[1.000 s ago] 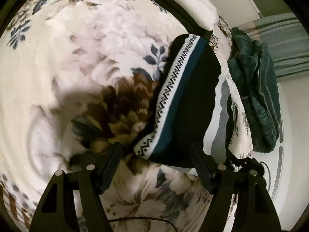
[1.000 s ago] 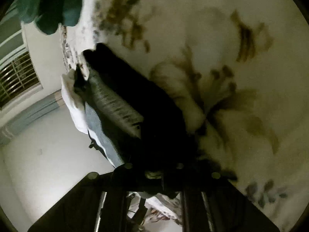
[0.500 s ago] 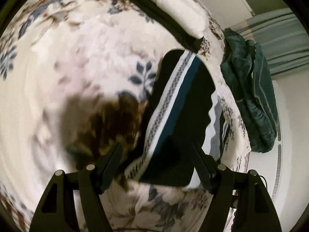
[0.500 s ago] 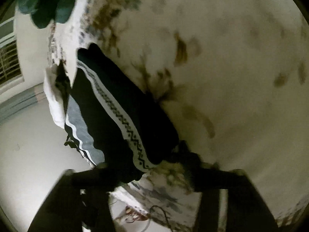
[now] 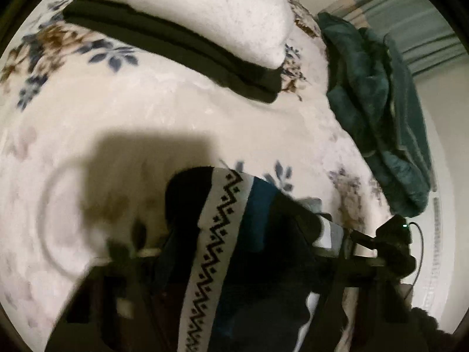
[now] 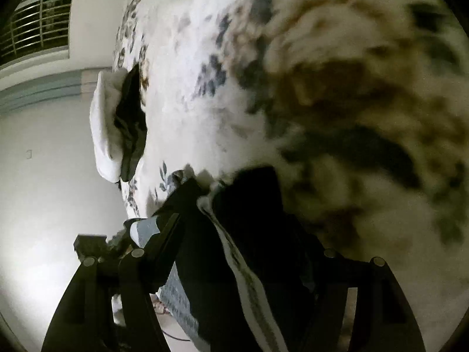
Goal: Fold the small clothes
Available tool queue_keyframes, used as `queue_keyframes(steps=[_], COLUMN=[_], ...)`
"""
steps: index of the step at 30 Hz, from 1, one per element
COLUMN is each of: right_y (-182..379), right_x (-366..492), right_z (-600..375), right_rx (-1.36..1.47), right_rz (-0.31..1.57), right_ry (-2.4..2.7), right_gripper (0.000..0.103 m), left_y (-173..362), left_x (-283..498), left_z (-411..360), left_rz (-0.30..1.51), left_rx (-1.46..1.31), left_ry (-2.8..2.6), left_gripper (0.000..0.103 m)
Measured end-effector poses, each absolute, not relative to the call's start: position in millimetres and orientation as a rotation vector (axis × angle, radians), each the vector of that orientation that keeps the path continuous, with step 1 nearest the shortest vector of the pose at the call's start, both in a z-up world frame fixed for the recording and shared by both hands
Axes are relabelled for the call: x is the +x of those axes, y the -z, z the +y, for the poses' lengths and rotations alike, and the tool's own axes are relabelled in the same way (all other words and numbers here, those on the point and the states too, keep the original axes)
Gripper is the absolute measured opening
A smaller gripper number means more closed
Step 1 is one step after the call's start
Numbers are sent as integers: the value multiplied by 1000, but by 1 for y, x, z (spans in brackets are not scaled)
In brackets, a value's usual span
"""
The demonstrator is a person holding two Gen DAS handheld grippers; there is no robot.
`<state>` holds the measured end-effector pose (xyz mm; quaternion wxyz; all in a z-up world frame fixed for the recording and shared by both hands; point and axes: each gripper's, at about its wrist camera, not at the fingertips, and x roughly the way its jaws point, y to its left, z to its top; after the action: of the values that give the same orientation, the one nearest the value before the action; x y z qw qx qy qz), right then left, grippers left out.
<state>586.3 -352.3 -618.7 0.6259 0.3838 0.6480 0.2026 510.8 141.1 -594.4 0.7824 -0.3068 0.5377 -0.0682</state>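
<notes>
Garment (image 5: pixel 234 264) now nearer both cameras, black, teal band, white zigzag stripe

Right hand-held gripper (image 6: pixel 249 252): matte black fingers (image 6: pixel 164 243) w/ silver round screws.

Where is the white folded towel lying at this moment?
In the left wrist view the white folded towel lies at the top, on a dark folded garment on the floral blanket, left of the teal blanket.
</notes>
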Motion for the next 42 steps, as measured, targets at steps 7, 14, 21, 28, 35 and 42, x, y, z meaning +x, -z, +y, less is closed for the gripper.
queue_keyframes(steps=[7,14,21,28,35,42], right_y=[612,594,640,667,670,652], right_x=[599,563,494,533,546,533], right_z=[-345,-378,-407,-346,-284,-261], right_rx=[776,862,1119,1183,1060,961], right_rz=[1434,1493,1598,1639,1716,1665], right_ry=[-384,-369,-451,-848,-913,-828], right_gripper=[13,65,79,87,83,33], left_y=[610,592,629,650,644,614], left_x=[501,464,422,447,459,454], left_z=[170,193,178,149,139,150], left_rz=[1113,1067,1155,1170,1160,1130], left_rx=[-836,-946,-1042,-1052,-1033,-984], left_ry=[149,191,268,399,439,386], left_gripper=[22,72,72,76,67,25])
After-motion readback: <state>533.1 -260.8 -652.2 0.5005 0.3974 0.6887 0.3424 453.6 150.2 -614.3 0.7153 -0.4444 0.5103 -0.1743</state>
